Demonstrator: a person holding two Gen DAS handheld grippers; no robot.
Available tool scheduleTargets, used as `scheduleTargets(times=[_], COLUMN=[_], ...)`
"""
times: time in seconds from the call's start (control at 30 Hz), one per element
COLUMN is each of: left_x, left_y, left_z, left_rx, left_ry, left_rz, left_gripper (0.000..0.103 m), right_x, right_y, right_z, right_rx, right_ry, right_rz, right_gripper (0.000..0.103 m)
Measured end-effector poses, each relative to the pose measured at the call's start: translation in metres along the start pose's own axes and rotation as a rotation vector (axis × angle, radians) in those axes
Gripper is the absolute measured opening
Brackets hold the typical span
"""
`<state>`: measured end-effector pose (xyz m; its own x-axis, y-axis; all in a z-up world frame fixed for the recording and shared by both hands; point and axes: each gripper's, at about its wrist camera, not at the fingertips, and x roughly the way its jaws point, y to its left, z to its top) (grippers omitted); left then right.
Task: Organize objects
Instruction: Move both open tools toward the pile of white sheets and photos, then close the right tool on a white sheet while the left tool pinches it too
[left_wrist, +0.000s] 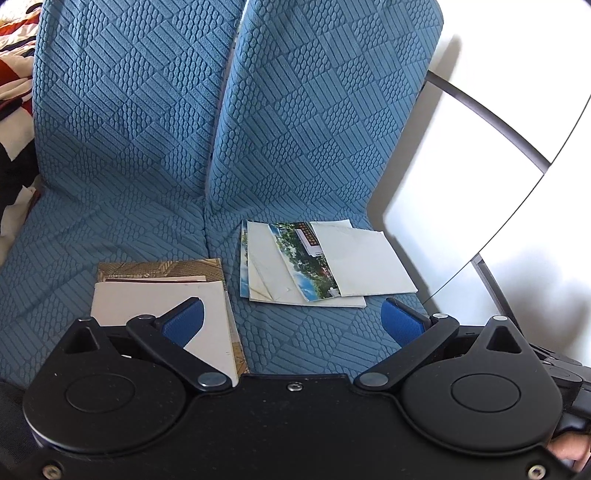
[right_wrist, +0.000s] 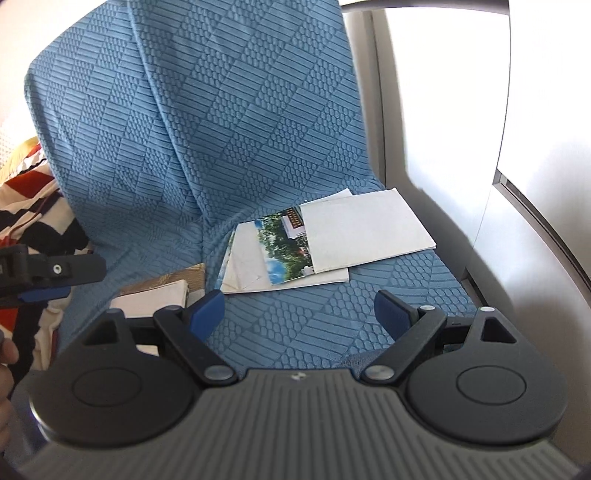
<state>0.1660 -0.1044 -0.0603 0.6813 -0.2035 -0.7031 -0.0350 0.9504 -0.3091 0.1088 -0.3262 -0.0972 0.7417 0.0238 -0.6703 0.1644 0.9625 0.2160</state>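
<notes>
Both tongs tilt downward over a sofa covered in blue quilted fabric with a block pattern (left_wrist: 303, 147), and both stand wide open with nothing between their blue pads. The left tongs (left_wrist: 293, 323) hang above the near edge of the seat; their left pad (left_wrist: 184, 325) overlaps, in this view, a neat stack of white and brown-patterned cards (left_wrist: 162, 291) lying flat on the left seat cushion, though contact cannot be told. The right tongs (right_wrist: 299, 314) hover over bare seat fabric just in front of a loose, fanned pile of white paper sheets and a colour photograph of trees and a building (right_wrist: 321, 236), which rests on the right cushion near the backrest, its sheets overlapping at different angles. From the right wrist view the left tongs appear at the left edge as a black bar with a blue pad. A person's fingers (right_wrist: 5, 369) show at that same edge. A red, black and cream patterned cloth (left_wrist: 14, 74) lies beside the sofa's left end, and a white panelled wall (left_wrist: 480, 155) stands to the right.
</notes>
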Motion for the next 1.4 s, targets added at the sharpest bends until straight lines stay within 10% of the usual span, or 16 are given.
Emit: scheduleTargets(times=[0.97,1.4], left_x=[0.139,0.225], left_y=[-0.024,-0.021], left_z=[0.002,0.021], left_rx=[-0.055,-0.124], left_ry=[0.139,0.217], left_rz=[-0.087,-0.21], left_gripper=[0.098,0.066], right_x=[0.103,0.173], right_y=[-0.081,-0.118], right_z=[-0.004,0.009], right_rx=[0.242,0.545], right_ry=[-0.006,0.078], right_rz=[-0.005,0.117], right_gripper=[0.077,0.065])
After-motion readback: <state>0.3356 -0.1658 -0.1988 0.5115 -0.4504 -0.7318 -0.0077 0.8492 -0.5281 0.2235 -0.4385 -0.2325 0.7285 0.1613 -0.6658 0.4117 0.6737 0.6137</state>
